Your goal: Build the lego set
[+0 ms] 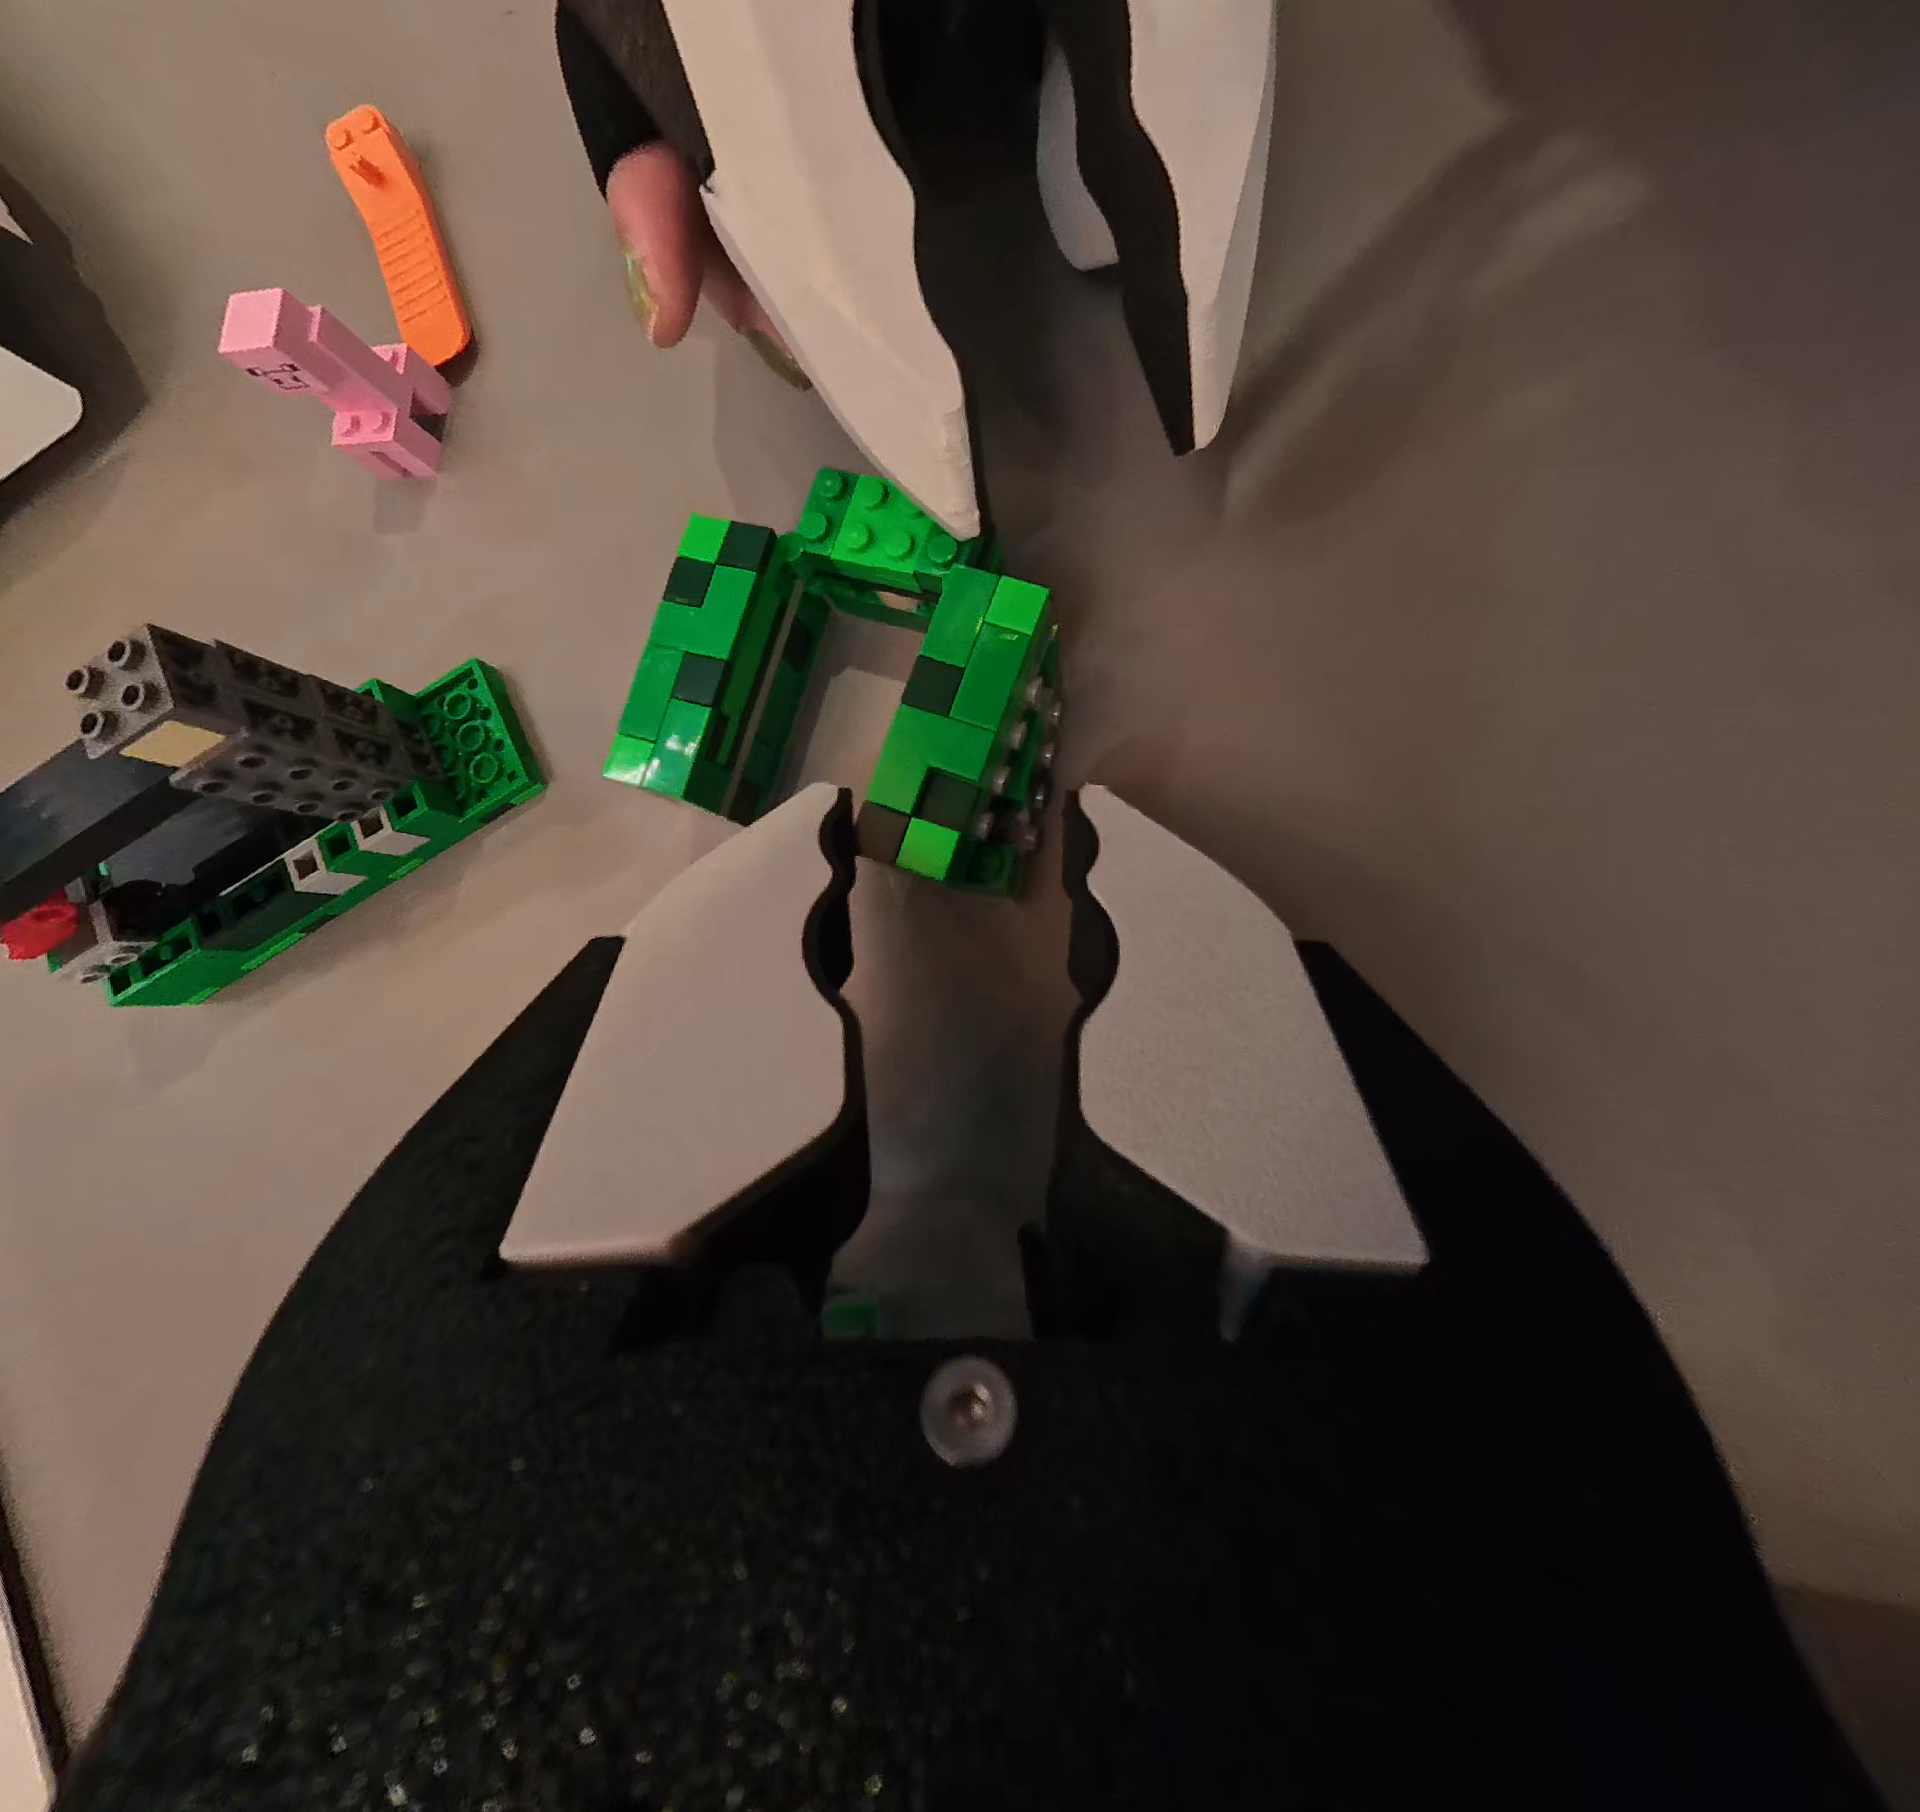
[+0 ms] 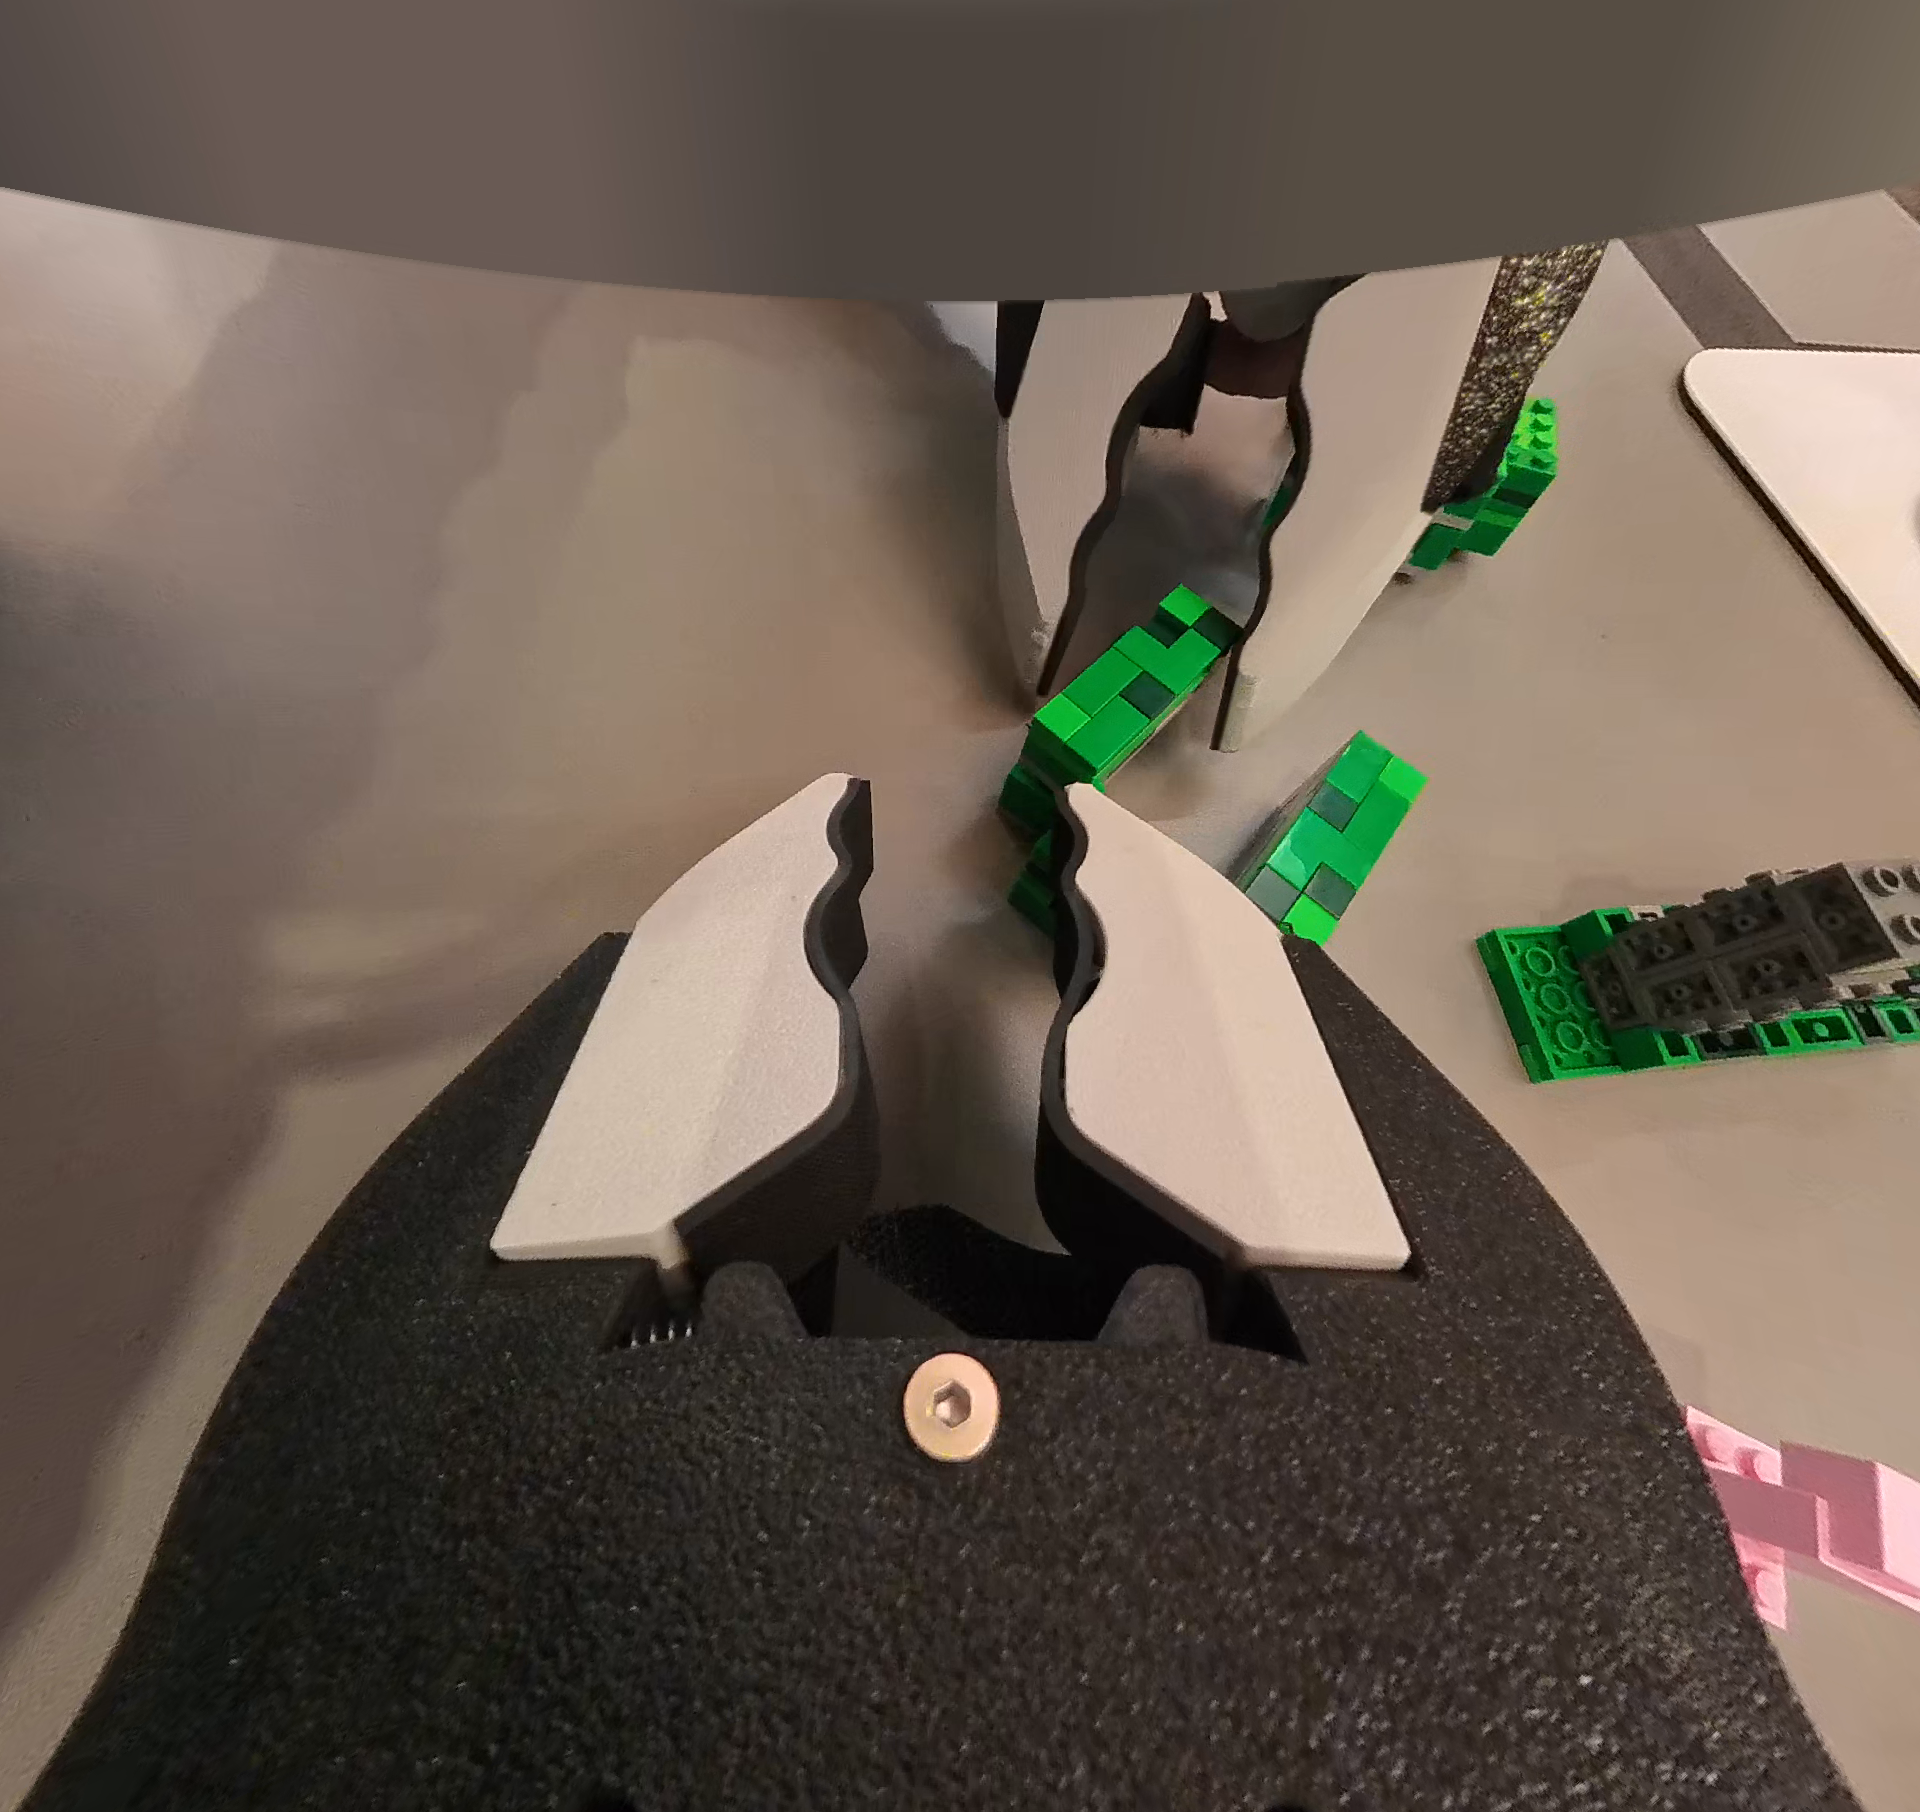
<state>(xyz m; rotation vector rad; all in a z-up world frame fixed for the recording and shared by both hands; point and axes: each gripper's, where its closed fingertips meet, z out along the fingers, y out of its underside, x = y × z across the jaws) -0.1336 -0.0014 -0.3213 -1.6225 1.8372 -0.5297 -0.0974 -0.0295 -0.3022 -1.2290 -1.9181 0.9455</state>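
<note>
A green U-shaped Lego frame [image 1: 696, 661] lies flat on the grey table: two tiled arms joined by a studded cross piece [image 1: 873, 521]. My left gripper [image 1: 956, 806] is open, its fingertips astride the near end of the frame's right arm [image 1: 966, 713]; the right wrist view shows it [image 2: 1132, 713] astride that arm [image 2: 1122, 671]. My right gripper [image 2: 961, 796] is open and empty, its right finger against the frame's corner [image 2: 1029, 817]. In the left wrist view it [image 1: 1081, 479] comes from the far side, one fingertip on the cross piece.
A green baseplate with grey bricks [image 1: 270, 796] [image 2: 1714, 983] lies left of the frame. A pink Lego figure [image 1: 343, 380] [image 2: 1808, 1544] and an orange brick separator [image 1: 400, 235] lie beyond it. A small green piece [image 2: 1496, 495] and a white board [image 2: 1818, 474] sit nearby.
</note>
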